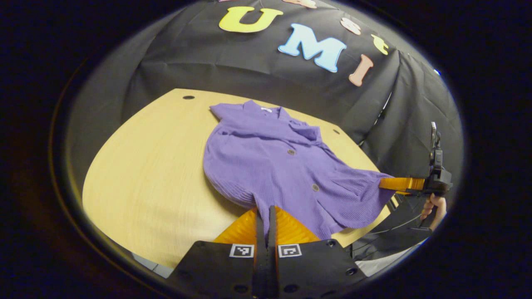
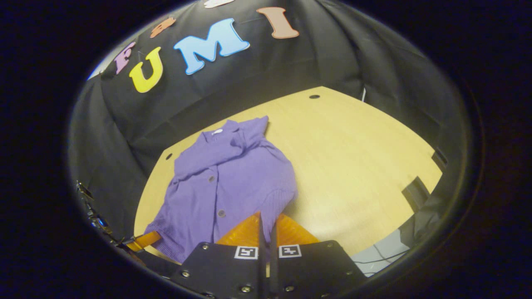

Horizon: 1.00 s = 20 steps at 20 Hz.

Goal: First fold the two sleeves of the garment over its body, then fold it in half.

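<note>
Sleeves: both lie folded on the purple garment (image 1: 274, 162), and their ends are not clear among the folds.
Hem under left gripper (image 1: 266, 212): the pinched cloth edge is covered by the orange fingers (image 1: 286, 228).
Right gripper (image 2: 266, 220): fingertips are buried in the cloth.
Hand (image 1: 434, 207): partly cut off at the right picture edge.
Table (image 1: 158, 166): its near edge is covered by the gripper body.
</note>
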Motion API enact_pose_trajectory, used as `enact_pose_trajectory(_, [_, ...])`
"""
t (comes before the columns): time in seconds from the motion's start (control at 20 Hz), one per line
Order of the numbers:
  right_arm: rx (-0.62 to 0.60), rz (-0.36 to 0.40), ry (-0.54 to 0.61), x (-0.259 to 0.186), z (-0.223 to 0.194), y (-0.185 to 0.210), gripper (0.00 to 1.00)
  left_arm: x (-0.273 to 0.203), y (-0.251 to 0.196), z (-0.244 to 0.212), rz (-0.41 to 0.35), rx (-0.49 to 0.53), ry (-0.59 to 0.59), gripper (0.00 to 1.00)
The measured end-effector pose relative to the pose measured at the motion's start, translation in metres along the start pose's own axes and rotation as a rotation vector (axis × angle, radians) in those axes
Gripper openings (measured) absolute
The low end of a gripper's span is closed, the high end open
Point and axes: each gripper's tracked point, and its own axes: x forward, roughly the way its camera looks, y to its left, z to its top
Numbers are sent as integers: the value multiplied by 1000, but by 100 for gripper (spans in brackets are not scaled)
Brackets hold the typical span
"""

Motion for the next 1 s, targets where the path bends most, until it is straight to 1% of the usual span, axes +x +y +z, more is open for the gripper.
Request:
enact_pose_trajectory(0.1, [-21,35,-23,2,25,14,4,3,-3,26,-11,-31,-40,7])
enact_pose_trajectory(0.2, [-38,73,-33,8,45,28,4,6,0,50,1,-49,-74,7])
enact_pose_trajectory(0.35, [-27,131,-44,21,75,48,4,10,1,89,10,-77,-121,7])
enact_pose_trajectory(0.45, [-33,148,-57,30,96,54,4,18,4,115,21,-75,-149,7])
enact_pose_trajectory(0.55, [-45,166,-77,36,118,60,4,28,-3,144,21,-85,-176,7])
enact_pose_trajectory(0.8, [-35,223,-134,65,180,74,4,61,-6,217,37,-55,-256,7])
enact_pose_trajectory(0.85, [-35,238,-140,72,190,76,4,68,-6,230,43,-46,-267,7])
enact_pose_trajectory(1.0, [-40,249,-148,100,210,75,4,92,-12,271,44,-31,-305,7])
